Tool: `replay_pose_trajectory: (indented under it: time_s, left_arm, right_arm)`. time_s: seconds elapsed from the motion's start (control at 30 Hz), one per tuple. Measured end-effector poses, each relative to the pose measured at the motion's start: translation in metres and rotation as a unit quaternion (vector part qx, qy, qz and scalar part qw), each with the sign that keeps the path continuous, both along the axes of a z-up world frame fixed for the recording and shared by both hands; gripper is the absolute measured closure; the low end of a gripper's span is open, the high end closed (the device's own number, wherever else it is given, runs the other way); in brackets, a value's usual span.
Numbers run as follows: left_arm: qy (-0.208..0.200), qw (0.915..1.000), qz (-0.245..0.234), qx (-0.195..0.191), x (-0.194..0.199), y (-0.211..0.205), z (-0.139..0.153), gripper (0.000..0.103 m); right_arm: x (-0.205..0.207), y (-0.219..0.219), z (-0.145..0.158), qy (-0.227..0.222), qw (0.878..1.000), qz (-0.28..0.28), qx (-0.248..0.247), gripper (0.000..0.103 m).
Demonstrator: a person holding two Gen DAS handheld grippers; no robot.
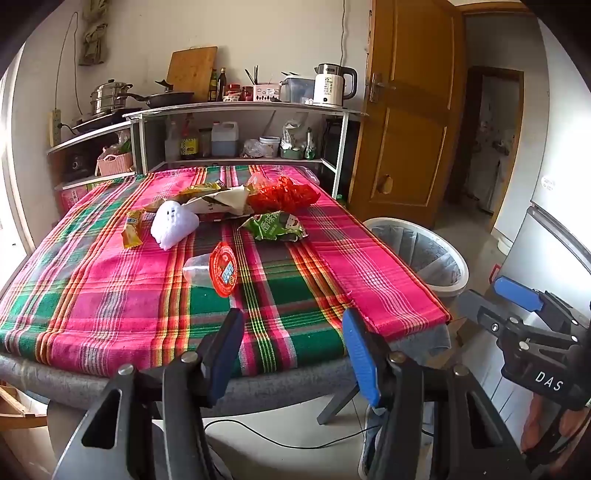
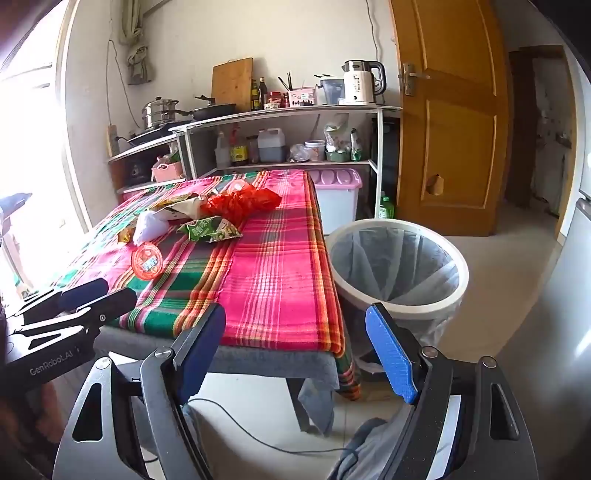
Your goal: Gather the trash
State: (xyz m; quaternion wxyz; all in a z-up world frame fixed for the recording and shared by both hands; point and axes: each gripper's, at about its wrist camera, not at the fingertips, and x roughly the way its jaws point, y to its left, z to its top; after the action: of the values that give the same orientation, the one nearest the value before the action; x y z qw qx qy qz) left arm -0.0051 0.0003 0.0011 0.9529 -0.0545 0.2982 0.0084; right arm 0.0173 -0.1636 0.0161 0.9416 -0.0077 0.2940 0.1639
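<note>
The wall (image 1: 258, 33) was white. A brown wooden door (image 2: 454, 110) stood open. A shelf (image 1: 243, 107) held pots and bottles. Bright light came from the window (image 2: 33, 155). The floor (image 2: 509, 266) was pale.

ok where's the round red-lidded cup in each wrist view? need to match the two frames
Left wrist: the red-lidded cup lies left of centre on the plaid tablecloth, tipped so its lid faces the camera.
Right wrist: the same cup sits far left, near the cloth's left side, above the left gripper.
Shared landmark: the green snack bag lies just beyond the cup, to its right, in both views.
</note>
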Motion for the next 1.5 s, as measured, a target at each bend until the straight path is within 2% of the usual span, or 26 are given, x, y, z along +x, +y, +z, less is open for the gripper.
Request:
replay_pose_trajectory:
  time_s: [1.5]
  left_arm:
    - [-0.005,1.0,0.004,-0.001,-0.0022,0.0027,0.003,0.046]
  right_arm:
    - [0.0003,0.002,0.0009,0.0,1.0,-0.003,-0.002,0.024]
